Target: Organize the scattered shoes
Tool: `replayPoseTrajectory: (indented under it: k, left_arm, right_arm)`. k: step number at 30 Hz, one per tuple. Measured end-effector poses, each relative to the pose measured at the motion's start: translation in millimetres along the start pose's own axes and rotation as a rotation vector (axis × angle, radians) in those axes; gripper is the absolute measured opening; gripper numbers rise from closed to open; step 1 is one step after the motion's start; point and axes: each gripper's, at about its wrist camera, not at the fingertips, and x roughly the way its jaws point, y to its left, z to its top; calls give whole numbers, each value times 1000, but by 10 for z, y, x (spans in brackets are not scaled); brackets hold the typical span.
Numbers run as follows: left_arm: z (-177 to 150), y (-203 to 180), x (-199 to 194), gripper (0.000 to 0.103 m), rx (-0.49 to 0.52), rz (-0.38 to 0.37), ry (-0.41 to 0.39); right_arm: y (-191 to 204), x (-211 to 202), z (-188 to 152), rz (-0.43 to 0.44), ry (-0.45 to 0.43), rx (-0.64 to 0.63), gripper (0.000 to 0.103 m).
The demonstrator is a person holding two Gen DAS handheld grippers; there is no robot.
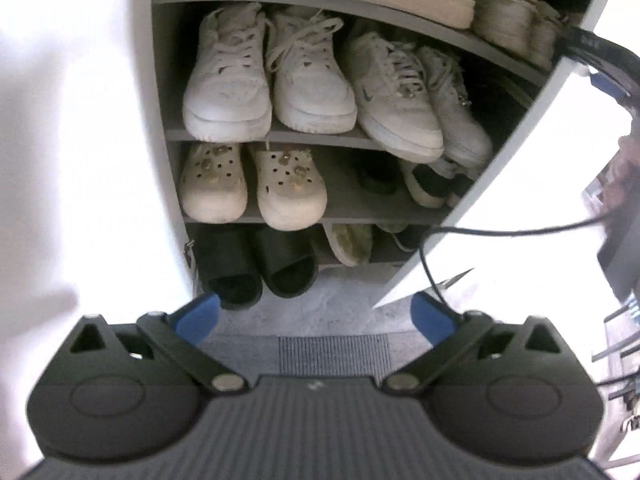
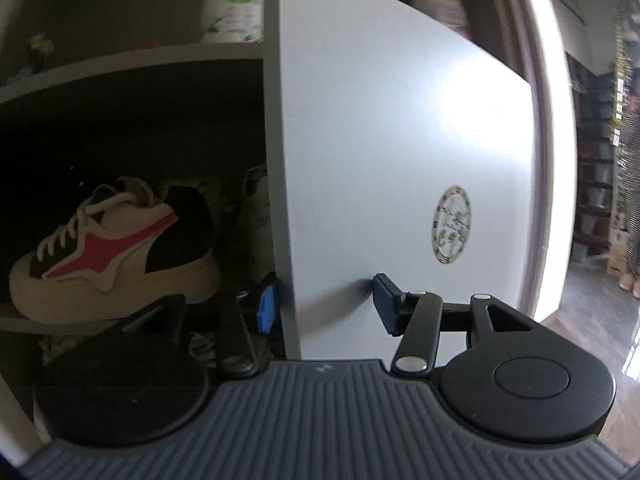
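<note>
right gripper (image 2: 326,306) sitting open astride cabinet door (image 2: 400,160) edge, not clamping | left gripper (image 1: 316,314) hanging wide, empty | red-striped sneaker (image 2: 112,248) looking light, stiffish — I'd be grabbing the heel collar

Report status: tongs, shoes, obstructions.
Left tongs open, empty. Right tongs open, straddling cabinet door edge. Shoes shelved. Door partly blocks access.

The cabinet shows four shelves (image 1: 320,138) in the left wrist view. The middle shelf holds four white sneakers (image 1: 228,84). Below sit two cream clogs (image 1: 290,186), and at the bottom two black slides (image 1: 228,268). One red-striped sneaker (image 2: 116,248) sits at the right wrist view's left.
</note>
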Motion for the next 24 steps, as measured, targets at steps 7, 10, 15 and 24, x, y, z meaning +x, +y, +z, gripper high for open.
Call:
replayPoseTrajectory:
  k: [7, 10, 15, 24]
  left_arm:
    - [-16, -136, -24, 103, -79, 50, -27]
    - [21, -265, -25, 103, -107, 92, -46]
    - [1, -632, -54, 103, -214, 231, -91]
    - [-413, -1299, -200, 103, -485, 445, -191]
  right_arm:
    - [-18, 319, 81, 134, 20, -67, 55]
    - [-73, 445, 122, 198, 29, -82, 54]
    - [-235, 659, 185, 334, 40, -91, 51]
    - [-772, 818, 250, 662, 37, -256, 36]
